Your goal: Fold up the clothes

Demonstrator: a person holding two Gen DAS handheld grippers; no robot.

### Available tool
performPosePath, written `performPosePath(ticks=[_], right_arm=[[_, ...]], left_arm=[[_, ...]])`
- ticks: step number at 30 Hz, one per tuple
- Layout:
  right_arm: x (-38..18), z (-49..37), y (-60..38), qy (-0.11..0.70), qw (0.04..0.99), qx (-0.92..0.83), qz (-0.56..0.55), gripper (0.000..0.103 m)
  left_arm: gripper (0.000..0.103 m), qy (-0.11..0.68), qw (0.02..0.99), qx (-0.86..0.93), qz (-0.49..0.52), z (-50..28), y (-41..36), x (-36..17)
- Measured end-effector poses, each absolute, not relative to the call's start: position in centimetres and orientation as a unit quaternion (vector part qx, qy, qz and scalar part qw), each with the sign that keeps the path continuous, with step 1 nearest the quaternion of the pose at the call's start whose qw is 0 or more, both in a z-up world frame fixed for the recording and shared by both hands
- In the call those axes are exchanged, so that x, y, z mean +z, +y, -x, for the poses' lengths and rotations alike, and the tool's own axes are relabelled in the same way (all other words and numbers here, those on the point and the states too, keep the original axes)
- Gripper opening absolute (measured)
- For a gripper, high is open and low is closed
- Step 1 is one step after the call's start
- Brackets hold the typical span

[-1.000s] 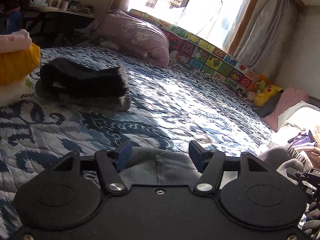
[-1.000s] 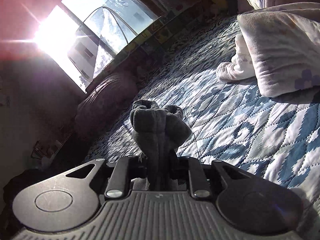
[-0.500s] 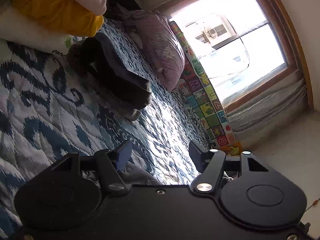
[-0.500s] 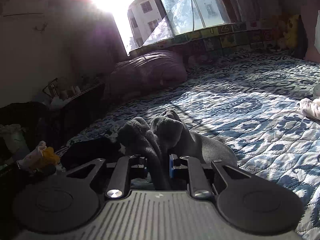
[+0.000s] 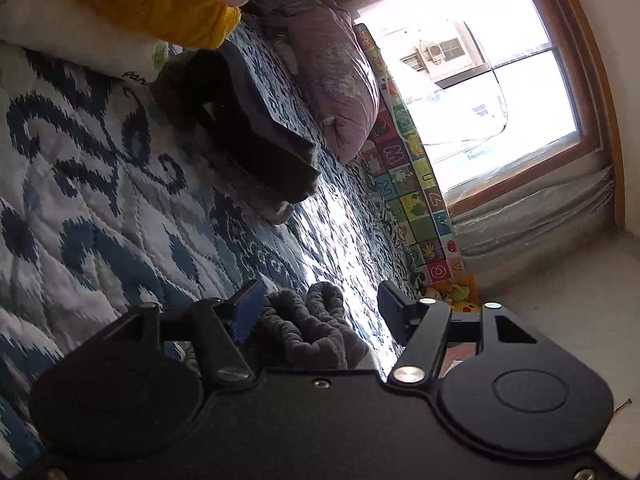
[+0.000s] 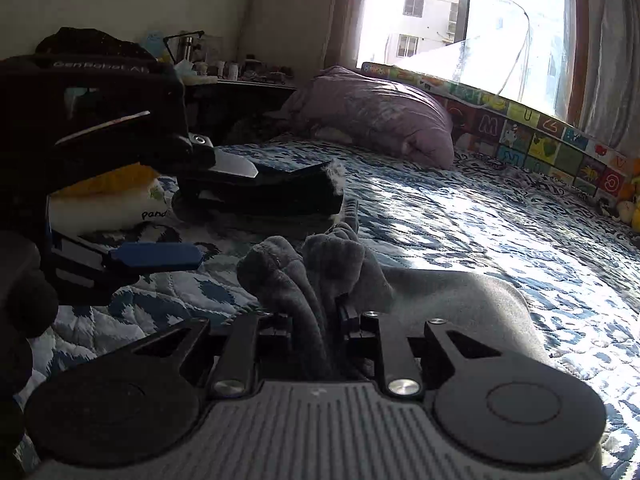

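A grey garment [image 6: 460,292] lies on the blue patterned quilt [image 6: 480,216], and its bunched end [image 6: 312,264] stands up between the fingers of my right gripper [image 6: 320,316], which is shut on it. My left gripper [image 6: 228,213] comes in from the left, rolled on its side, with the blue-padded finger [image 6: 156,256] low and the other finger above. In the left wrist view the left gripper [image 5: 320,304] is open, and the grey bunch [image 5: 316,328] sits between its fingers without being pinched.
A folded dark stack [image 6: 280,196] lies just behind the grey bunch. A yellow and white clothes pile [image 6: 108,200] sits to its left. A purple pillow [image 6: 380,108] and an alphabet mat [image 6: 520,132] line the window side. Sunlit quilt spreads to the right.
The left gripper has rolled onto its side and now has the grey bunch between its open fingers. The right gripper has levelled out, still holding the grey garment, nearer the dark stack.
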State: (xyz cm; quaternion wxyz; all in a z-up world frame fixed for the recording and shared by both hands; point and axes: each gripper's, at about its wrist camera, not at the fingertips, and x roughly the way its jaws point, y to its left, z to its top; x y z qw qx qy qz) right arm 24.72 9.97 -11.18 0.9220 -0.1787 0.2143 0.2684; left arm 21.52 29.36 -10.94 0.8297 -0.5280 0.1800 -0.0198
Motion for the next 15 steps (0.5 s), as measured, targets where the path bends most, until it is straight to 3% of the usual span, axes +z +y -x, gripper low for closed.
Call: performPosePath(ticks=[1,4,15], right_arm=[[-11.6,-23.9,10.6,0.203,0.918,0.27,0.206,0.032],[-11.4,-22.0,10.5,0.177,0.913,0.294,0.222,0.056],[-7.2,-20.0,-0.8,0.148,0.923,0.332,0.124,0.055]], left_arm=[[0.062,0.185,0.83,-0.02,0.525,-21.5,29.4,-11.0],[0.063,0.201,0.829,-0.022,0.521,-21.7,29.4,-11.2],[0.064,0.241,0.865,-0.053,0.436,-23.2,26.7,-10.3]])
